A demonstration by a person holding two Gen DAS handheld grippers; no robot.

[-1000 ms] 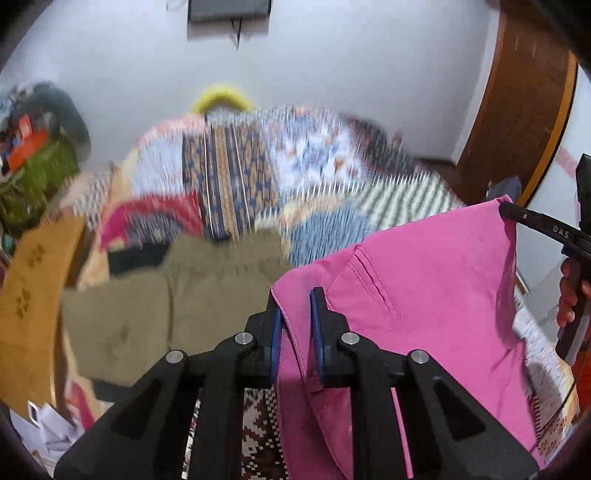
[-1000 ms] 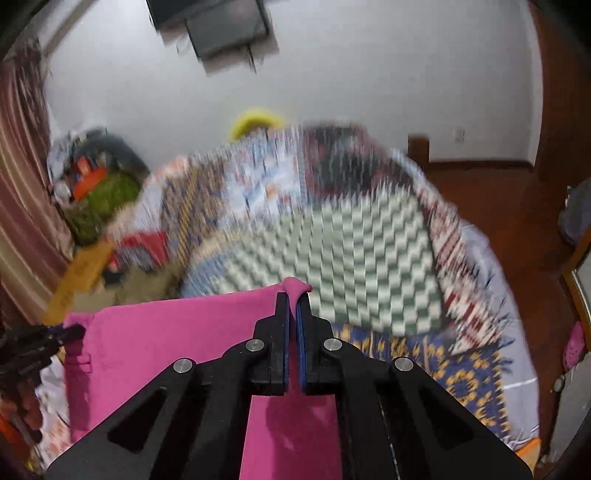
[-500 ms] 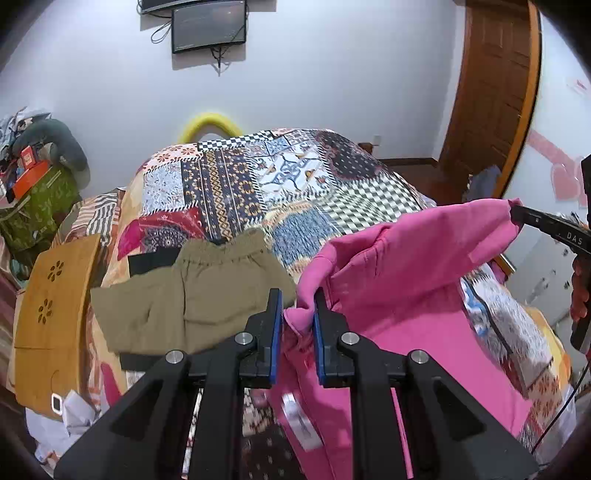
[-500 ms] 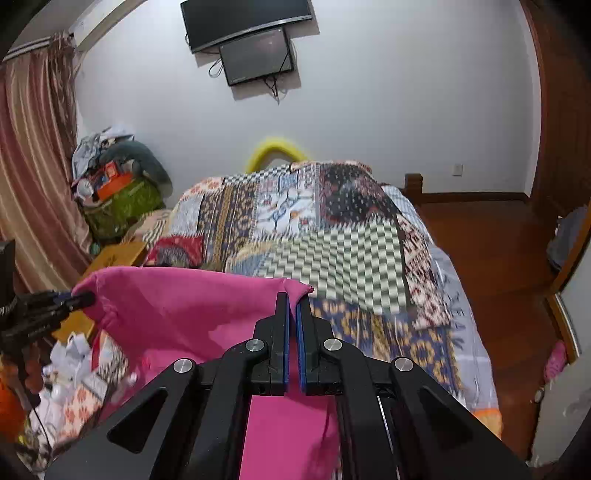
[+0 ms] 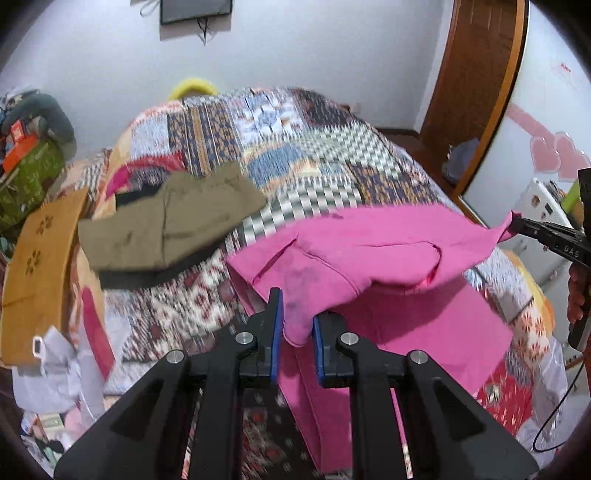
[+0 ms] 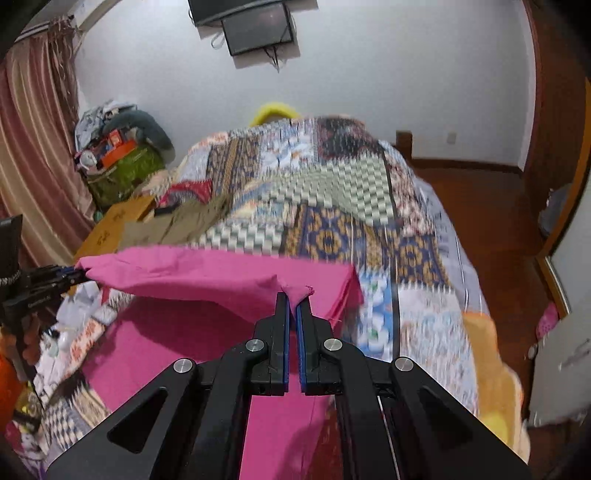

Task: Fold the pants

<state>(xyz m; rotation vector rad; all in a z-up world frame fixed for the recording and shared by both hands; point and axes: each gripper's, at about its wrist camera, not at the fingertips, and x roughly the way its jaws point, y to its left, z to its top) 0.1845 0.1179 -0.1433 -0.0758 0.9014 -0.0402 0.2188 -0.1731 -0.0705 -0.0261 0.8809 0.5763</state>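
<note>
We saw a bed under a patchwork quilt (image 5: 314, 158) of checks and florals, blurred in both views. On its left part lay an olive garment (image 5: 173, 225) over a black one (image 5: 147, 275). Beside the bed stood a tan wooden panel (image 5: 37, 266) with flower cut-outs. A yellow curved thing (image 6: 273, 110) (we could not tell what) rose behind the bed. Two screens (image 6: 258, 29) hung on the white wall, a striped curtain (image 6: 33, 155) at the left, a brown door (image 5: 476, 74) at the right.

I see a bed (image 5: 303, 147) under a patchwork quilt (image 5: 332, 173); folded olive pants (image 5: 177, 225) and the pink pants' (image 5: 424, 332) lower part lie on it.
</note>
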